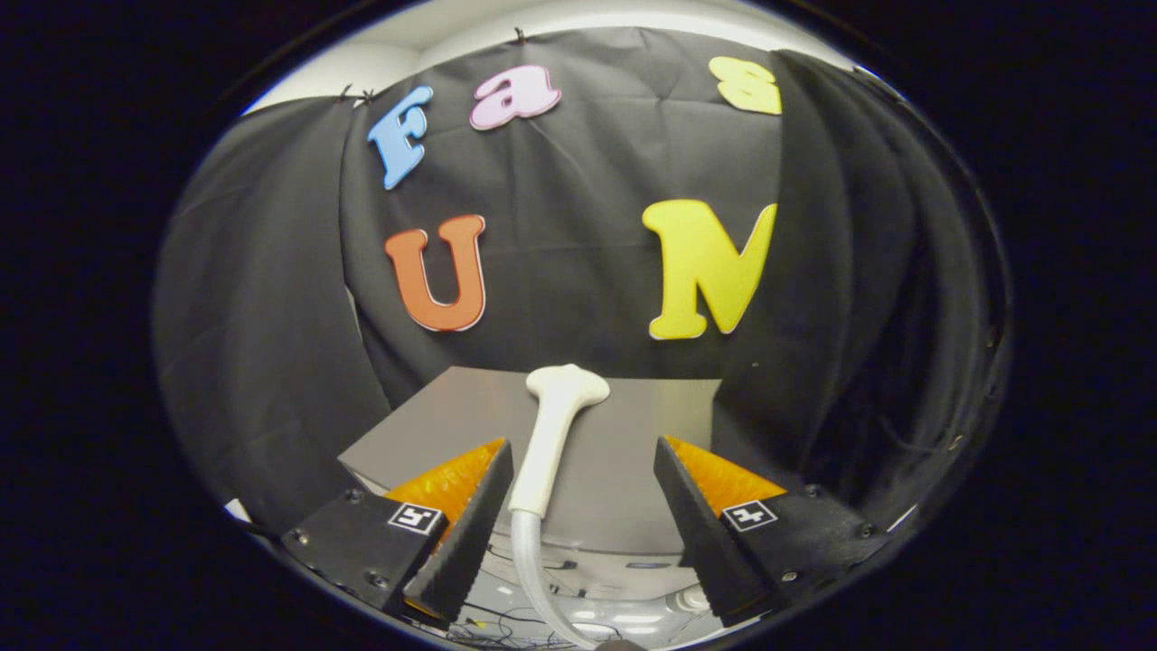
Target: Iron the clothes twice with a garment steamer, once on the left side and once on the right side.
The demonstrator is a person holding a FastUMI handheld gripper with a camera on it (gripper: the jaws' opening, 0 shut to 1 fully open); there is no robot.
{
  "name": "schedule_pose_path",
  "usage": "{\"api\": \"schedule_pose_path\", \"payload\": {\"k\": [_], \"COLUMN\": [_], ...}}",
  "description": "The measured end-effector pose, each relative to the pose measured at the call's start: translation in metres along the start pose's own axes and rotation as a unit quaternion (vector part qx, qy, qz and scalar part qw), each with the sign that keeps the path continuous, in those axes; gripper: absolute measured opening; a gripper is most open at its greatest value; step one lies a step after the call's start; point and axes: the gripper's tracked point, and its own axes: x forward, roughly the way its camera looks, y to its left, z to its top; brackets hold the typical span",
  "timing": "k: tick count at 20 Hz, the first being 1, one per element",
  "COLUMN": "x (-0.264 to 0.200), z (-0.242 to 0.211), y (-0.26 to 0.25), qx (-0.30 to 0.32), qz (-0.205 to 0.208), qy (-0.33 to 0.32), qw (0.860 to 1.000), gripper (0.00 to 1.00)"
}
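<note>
The gripper (583, 466) has its 2 fingers spread wide, gripping nothing. A white steamer head (553, 425) stands between them, closer to the left finger (465, 529), its clear hose (533, 570) curving down below. Behind it lies a grey board (633, 434) against the black cloth wall (578, 226)

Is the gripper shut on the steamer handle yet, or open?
Open. The gripper has its fingers spread; the steamer handle lies between them, close against the left one, with a clear gap to the right one.
</note>
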Motion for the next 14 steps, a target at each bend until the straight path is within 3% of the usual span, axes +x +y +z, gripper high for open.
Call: {"api": "schedule_pose_path", "payload": {"k": [8, 12, 14], "x": [0.086, 0.107, 0.111], "z": [-0.037, -0.045, -0.052], "y": [0.024, 0.016, 0.023], "qx": [-0.016, 0.005, 0.023], "qz": [-0.017, -0.043, -0.029], "qy": [0.083, 0.106, 0.128], "qw": [0.996, 0.993, 0.991], "gripper": [0.89, 0.74, 0.60]}}
